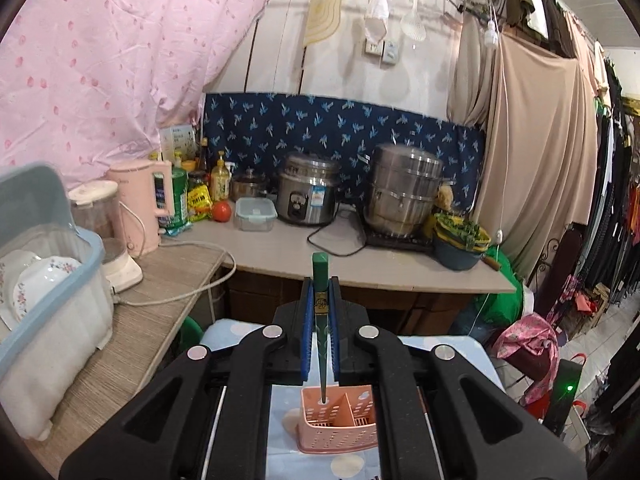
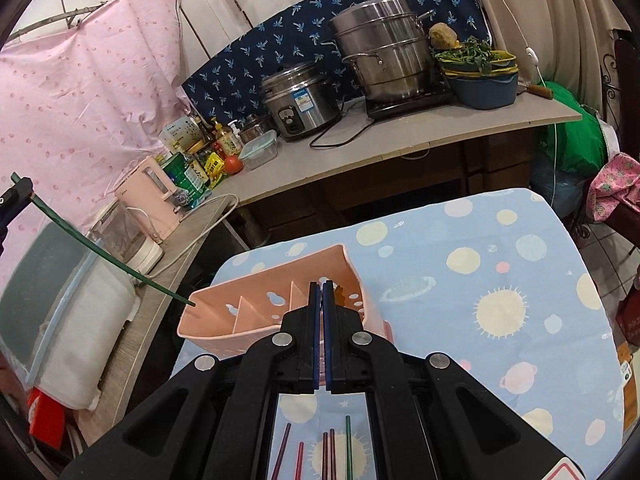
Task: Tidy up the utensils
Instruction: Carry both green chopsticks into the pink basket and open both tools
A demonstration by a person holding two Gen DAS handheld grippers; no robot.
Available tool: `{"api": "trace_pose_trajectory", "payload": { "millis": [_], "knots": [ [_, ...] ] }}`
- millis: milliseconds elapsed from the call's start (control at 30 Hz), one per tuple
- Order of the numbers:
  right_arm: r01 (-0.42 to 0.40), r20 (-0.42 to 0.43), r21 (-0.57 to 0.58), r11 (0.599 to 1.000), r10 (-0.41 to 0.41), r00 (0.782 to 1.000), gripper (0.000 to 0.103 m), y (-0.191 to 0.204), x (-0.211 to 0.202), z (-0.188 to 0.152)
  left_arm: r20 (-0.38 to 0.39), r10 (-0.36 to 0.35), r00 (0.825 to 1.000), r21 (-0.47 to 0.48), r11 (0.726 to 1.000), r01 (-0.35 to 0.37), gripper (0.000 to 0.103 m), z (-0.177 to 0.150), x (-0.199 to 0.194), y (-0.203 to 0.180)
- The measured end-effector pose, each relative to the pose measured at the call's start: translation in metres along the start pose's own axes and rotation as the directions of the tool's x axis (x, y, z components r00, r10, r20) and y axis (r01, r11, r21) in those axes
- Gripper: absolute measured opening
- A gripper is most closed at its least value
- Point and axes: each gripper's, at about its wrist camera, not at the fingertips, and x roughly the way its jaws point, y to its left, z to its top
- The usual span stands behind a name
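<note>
My left gripper (image 1: 321,292) is shut on a green chopstick (image 1: 320,276) held upright, its thin tip reaching into the left compartment of the pink utensil holder (image 1: 340,424). In the right wrist view the same chopstick (image 2: 104,256) slants down from the left gripper at the far left edge, its tip at the holder's left end. My right gripper (image 2: 322,288) is shut on the near rim of the pink holder (image 2: 248,312) and holds it tilted. Several coloured chopsticks (image 2: 328,452) lie on the dotted blue tablecloth (image 2: 460,280) under the right gripper.
A dish rack with plates (image 1: 44,280), a blender (image 1: 108,236) and a pink kettle (image 1: 140,208) stand on the left counter. A rice cooker (image 1: 308,196), steamer pot (image 1: 404,188) and bowl of greens (image 1: 460,240) stand on the back counter. Clothes hang at right.
</note>
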Motion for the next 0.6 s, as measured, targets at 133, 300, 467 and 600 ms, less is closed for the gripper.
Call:
{"api": "trace_pose_trajectory", "payload": {
  "millis": [133,300,467,600],
  "knots": [
    [0.005,-0.015,-0.004,1.000,-0.005,1.000,0.005,-0.003,0.010,-0.003,-0.053,0.032,0.998,0.019,0.999,-0.031,0.007,-0.022,0.026,-0.001],
    [0.000,0.004,0.008,1.000,0.000,1.000,0.009,-0.006,0.004,-0.005,-0.079,0.067,0.995,0.018,0.998,-0.066,0.022,-0.037,0.034,0.006],
    [-0.012,0.032,-0.002,1.000,0.012,0.999,0.017,-0.001,-0.017,-0.010,-0.044,0.107,0.993,0.035,0.994,-0.105,0.052,-0.039,0.014,0.009],
    [-0.025,0.045,-0.005,1.000,0.025,0.999,0.024,0.005,-0.040,-0.020,-0.049,0.110,0.993,0.049,0.993,-0.108,0.054,-0.046,-0.008,0.013]
  ]
}}
